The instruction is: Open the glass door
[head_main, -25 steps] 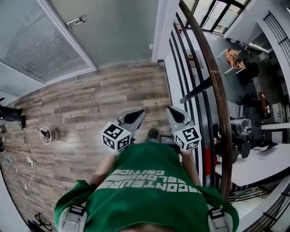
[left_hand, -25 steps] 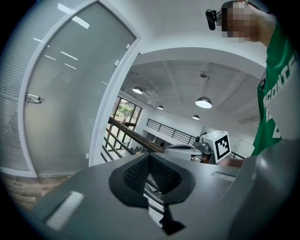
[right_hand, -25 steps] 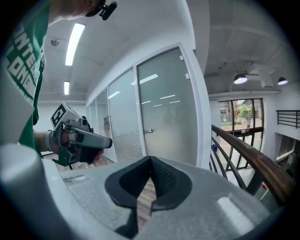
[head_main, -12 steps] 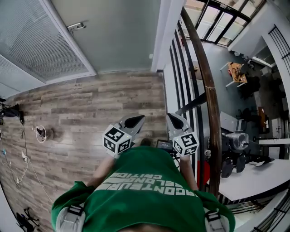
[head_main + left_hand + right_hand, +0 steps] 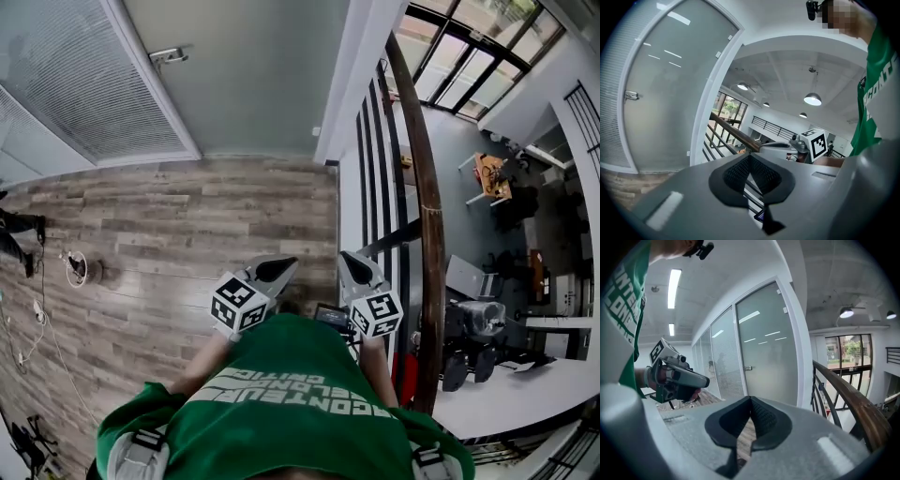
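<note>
In the head view, the frosted glass door [image 5: 253, 75] with its small metal lever handle [image 5: 169, 56] stands shut at the far end of a grey-brown wood-plank floor [image 5: 187, 206]. Only that stretch of floor lies between the door and the two grippers. The left gripper [image 5: 281, 266] and right gripper [image 5: 347, 262] are held side by side in front of the person's green printed shirt [image 5: 291, 394], both well apart from the door and pointing towards it. A glazed panel with white slatted blinds [image 5: 66, 84] adjoins the door on its handle side. A white door-frame post [image 5: 361, 66] stands on its other side, and beyond that a brown wooden handrail [image 5: 427, 187] on black metal balusters [image 5: 380, 169] runs back alongside the right gripper. Loose cables [image 5: 33, 319] lie on the floor far off to the handle side of the door. In the left gripper view, the grey jaws stand closed tip to tip with nothing between them. The door fills the left of the view, its handle near the frame edge. The right gripper's marker cube [image 5: 816, 143] shows beside the handrail. In the right gripper view, its jaws are likewise pressed together and empty. The door stands straight ahead past them, with the left gripper off to the door's blinds side.
</note>
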